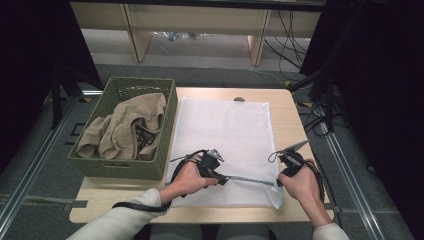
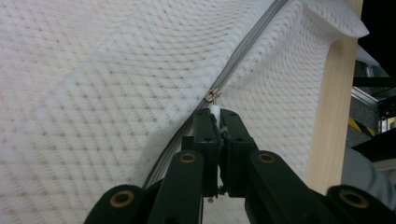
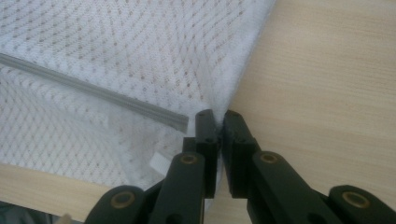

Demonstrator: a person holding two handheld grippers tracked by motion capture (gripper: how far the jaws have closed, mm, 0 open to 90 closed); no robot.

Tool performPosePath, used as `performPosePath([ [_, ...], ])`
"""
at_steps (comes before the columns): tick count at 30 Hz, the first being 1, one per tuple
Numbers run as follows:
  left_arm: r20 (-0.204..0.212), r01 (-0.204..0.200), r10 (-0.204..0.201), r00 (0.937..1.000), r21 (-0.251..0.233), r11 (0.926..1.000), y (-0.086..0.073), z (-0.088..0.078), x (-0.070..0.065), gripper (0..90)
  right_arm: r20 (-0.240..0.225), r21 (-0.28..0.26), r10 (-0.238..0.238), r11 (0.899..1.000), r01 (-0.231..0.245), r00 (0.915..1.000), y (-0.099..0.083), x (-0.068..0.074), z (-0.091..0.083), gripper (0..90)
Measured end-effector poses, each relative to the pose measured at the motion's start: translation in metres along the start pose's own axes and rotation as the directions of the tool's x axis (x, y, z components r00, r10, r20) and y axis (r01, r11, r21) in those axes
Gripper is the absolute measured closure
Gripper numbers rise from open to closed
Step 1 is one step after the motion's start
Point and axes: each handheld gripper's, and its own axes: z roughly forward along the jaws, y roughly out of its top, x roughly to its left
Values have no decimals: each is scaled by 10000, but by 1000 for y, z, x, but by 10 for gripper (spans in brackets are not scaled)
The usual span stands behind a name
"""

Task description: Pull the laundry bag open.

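Green woven basket (image 1: 150, 167) at table's left holds beige clothing (image 1: 125, 130). White mesh laundry bag (image 1: 225, 125) lies flat mid-table (image 1: 290, 105). Left gripper (image 1: 223, 179) clamped on zipper pull (image 2: 213, 96) along near edge; right gripper (image 1: 278, 183) pinches bag's near right corner.

Soft even light, dark surroundings

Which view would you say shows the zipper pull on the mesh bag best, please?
The left gripper view: the zipper pull sits close up, just above the shut left gripper. The high view shows the zipper as a thin line; the right gripper view shows the zipper's end.
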Motion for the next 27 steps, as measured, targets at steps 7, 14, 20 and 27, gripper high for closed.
performPosePath([
  [7,-95,73,-72,9999,43,10000,-5,-4,4,864,58,19,275,9996,-275,9996,-1,-2,0,868],
  [14,-167,224,-223,9996,54,9997,-8,-7,7,864,63,11,261,9997,-261,9996,-1,-2,0,867],
  [20,-190,166,-165,9997,45,9999,-10,-8,8,864,25,115,349,9993,-349,9994,-1,-3,0,867],
  [27,-168,158,-158,9997,44,9999,-10,-9,9,864,181,120,317,9994,-319,9993,-1,-4,1,867],
])
